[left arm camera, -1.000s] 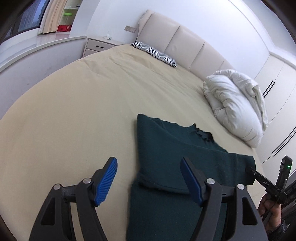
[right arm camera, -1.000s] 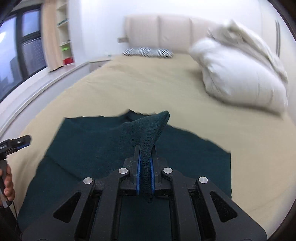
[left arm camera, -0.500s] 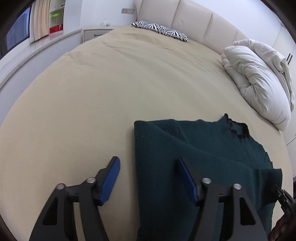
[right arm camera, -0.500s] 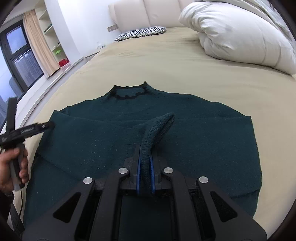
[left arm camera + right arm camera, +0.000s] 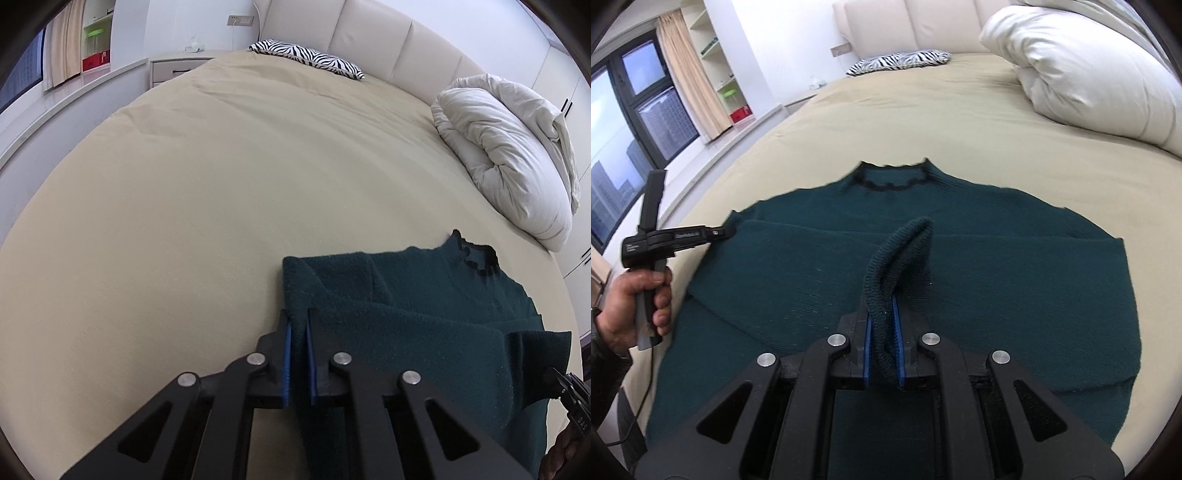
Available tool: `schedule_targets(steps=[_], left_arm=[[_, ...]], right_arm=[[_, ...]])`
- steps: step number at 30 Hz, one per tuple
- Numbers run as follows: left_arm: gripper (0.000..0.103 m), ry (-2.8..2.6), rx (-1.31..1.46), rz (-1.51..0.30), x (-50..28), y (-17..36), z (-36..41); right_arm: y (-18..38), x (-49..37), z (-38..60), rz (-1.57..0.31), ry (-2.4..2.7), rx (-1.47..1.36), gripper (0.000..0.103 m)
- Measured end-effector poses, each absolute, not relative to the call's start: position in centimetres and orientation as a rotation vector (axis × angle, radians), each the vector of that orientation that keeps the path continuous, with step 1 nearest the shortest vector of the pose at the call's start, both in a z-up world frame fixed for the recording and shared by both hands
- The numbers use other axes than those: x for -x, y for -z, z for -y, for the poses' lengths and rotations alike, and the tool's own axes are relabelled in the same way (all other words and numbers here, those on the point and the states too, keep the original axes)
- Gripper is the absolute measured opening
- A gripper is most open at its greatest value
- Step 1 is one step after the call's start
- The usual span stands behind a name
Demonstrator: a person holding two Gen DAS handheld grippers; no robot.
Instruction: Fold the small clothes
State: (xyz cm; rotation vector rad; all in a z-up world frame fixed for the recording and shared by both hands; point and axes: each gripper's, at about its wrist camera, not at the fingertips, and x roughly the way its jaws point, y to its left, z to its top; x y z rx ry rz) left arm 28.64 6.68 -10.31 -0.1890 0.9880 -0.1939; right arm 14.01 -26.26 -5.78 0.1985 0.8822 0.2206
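Left hand-held gripper point(image 5: 297, 332) newly clamped on sweater point(image 5: 424, 325).

Two wide fisheye views, each from a hand-held gripper, look steeply down its fingers across a beige bed point(image 5: 221, 221). The left wrist view sits close over the left edge of a dark green sweater point(image 5: 424, 332). The right wrist view hovers above its middle. Both show the headboard point(image 5: 369, 37), zebra pillow point(image 5: 901, 61) and white duvet point(image 5: 509, 155).

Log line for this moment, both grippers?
left gripper: shut on sweater side edge | right gripper: shut on sleeve cuff | bed: sweater flat
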Motion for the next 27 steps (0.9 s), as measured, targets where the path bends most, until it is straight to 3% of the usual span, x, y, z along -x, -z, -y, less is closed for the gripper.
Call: schedule_targets(steps=[5,9,11,16,19,20,27], left_arm=[[0.008,0.170,0.177,-0.988,-28.8,10.9,-7.3],[0.009,0.151,0.194,-0.978,-28.4,11.2,-7.6],[0.009,0.157,0.208,-0.966,-28.1,10.6,-7.6],[0.009,0.181,0.162,-0.904,-25.3,7.6,-6.4],[0.021,0.194,0.046,-0.840,-23.5,6.1,-3.6],[0.026,0.196,0.018,-0.839,-23.4,6.2,-2.8],[0.026,0.142,0.050,-0.941,-25.5,11.4,-3.7]], right_arm=[[5.7,-14.7,25.8,-0.892,-0.177,-0.131,0.010],[7.6,-16.4,29.4,-0.956,-0.053,-0.265,0.008],[9.0,-16.5,31.6,-1.002,-0.013,-0.377,0.008],[8.6,-15.8,31.3,-0.959,-0.049,-0.349,0.008],[7.2,-16.1,30.7,-0.906,-0.072,-0.335,0.008],[6.9,-16.2,30.5,-0.893,-0.077,-0.320,0.008],[4.7,-16.4,29.7,-0.847,-0.080,-0.261,0.008]])
